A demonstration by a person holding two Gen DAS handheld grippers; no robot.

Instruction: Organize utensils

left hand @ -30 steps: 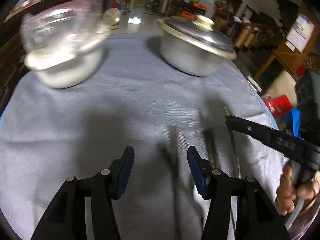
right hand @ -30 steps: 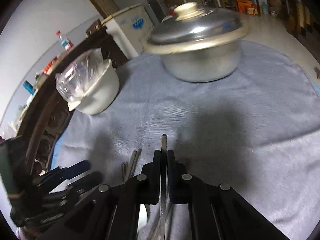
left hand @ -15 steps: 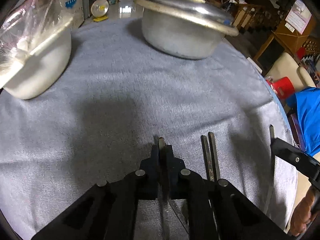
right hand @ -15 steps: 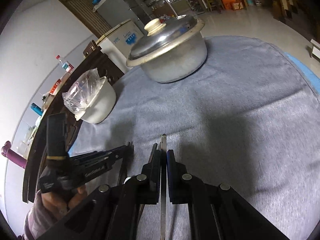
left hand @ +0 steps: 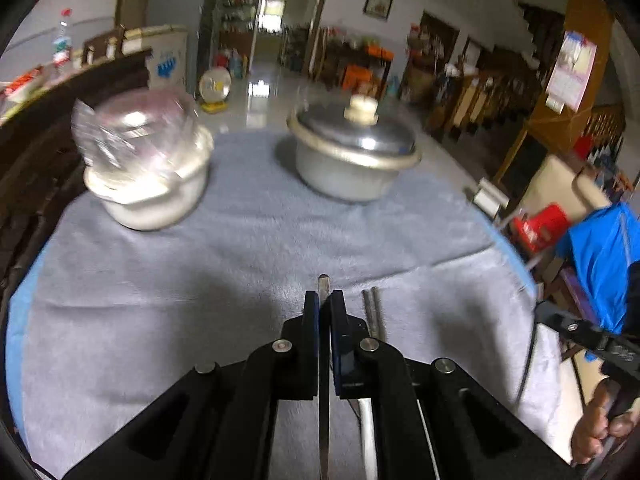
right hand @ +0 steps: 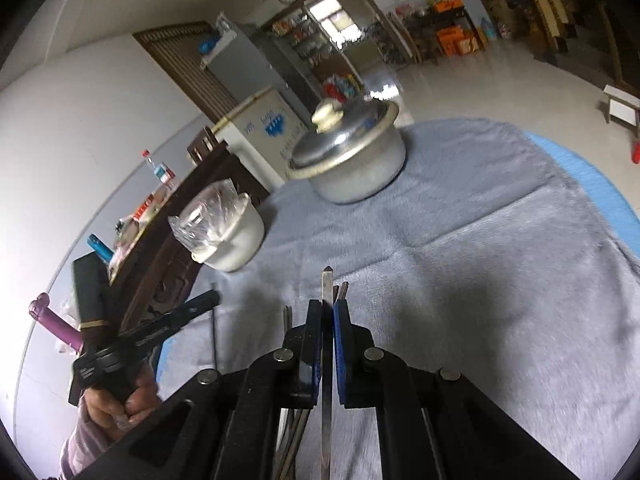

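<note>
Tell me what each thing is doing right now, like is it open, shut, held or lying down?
Left gripper: shut on a thin metal utensil.
Right gripper: shut on a flat metal utensil.
Metal pot: lid on, upright on the grey cloth.
White bowl: covered with clear plastic.
Two metal sticks: lying side by side on the cloth.

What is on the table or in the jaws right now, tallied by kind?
Lidded metal pot: 1
White bowl under plastic wrap: 1
Loose metal sticks, side by side: 2
Held metal strips: 2, one in the left gripper, one in the right gripper
Total: 6
Pieces half hidden under the grippers are not counted.
</note>
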